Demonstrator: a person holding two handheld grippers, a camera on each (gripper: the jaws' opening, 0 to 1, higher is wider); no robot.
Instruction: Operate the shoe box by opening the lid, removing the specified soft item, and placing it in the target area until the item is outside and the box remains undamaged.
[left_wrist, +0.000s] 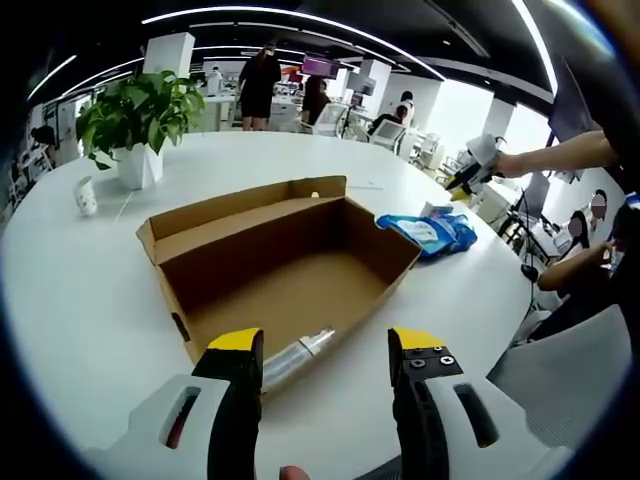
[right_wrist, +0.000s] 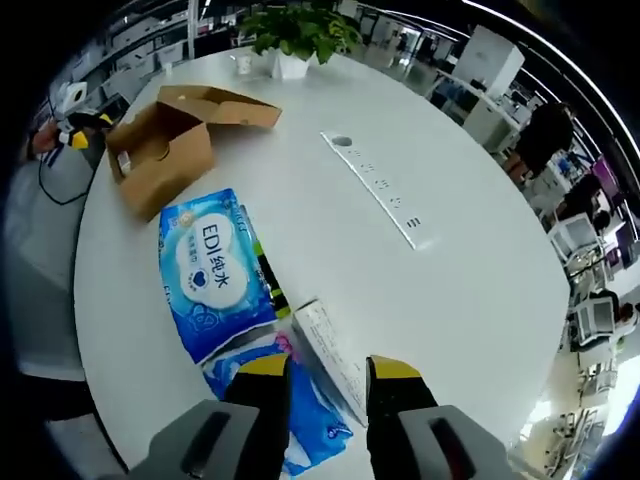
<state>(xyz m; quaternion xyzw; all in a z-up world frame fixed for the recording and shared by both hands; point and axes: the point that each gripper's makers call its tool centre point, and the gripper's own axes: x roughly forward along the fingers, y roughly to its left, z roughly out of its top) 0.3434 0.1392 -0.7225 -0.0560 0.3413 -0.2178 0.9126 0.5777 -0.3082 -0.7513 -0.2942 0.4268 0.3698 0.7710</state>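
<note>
Straight ahead in the left gripper view, the shoe box (left_wrist: 285, 262) sits open on the white table (left_wrist: 90, 290), lid folded back far; left gripper (left_wrist: 325, 362) gapes wide and empty at its near wall; blue soft packs (left_wrist: 432, 232) lie right, outside. Right gripper view: right gripper (right_wrist: 328, 382), jaws parted, empty, hovers over those packs (right_wrist: 215, 268), long axis running away; it looks nearer.
</note>
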